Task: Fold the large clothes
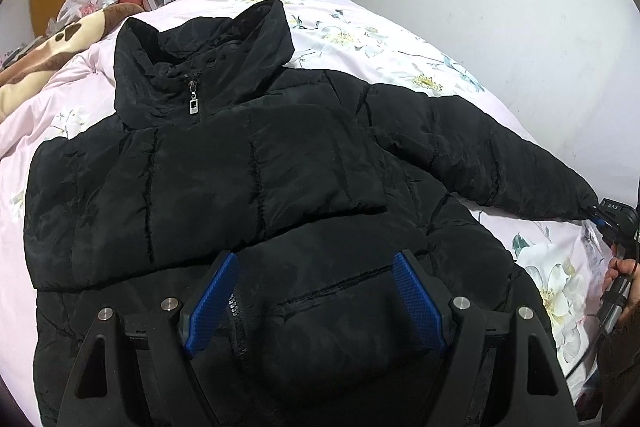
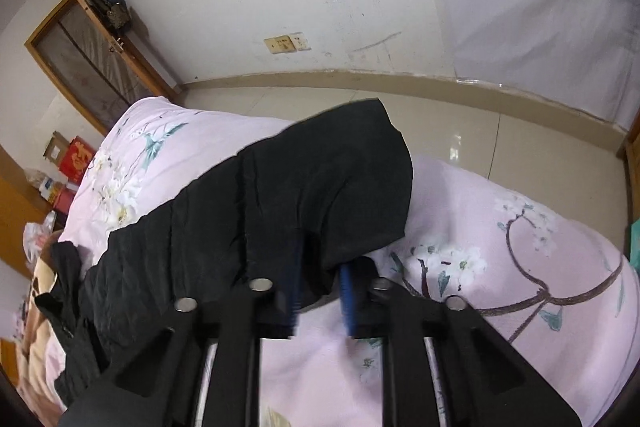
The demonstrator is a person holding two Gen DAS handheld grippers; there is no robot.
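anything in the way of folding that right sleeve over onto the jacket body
Nothing visible. The right hand-held gripper is shut on the sleeve cuff, and only bare floral bedsheet and the flat jacket lie between. The left hand-held gripper hovers open over the hem.

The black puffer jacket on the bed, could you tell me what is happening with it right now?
A person with a gripper in each hand is folding the black puffer jacket, which lies front up on a pink floral bedspread. One sleeve is already folded across the chest. The right gripper is shut on the cuff of the other sleeve, stretched out to the side. The left gripper hovers open above the jacket's lower front.
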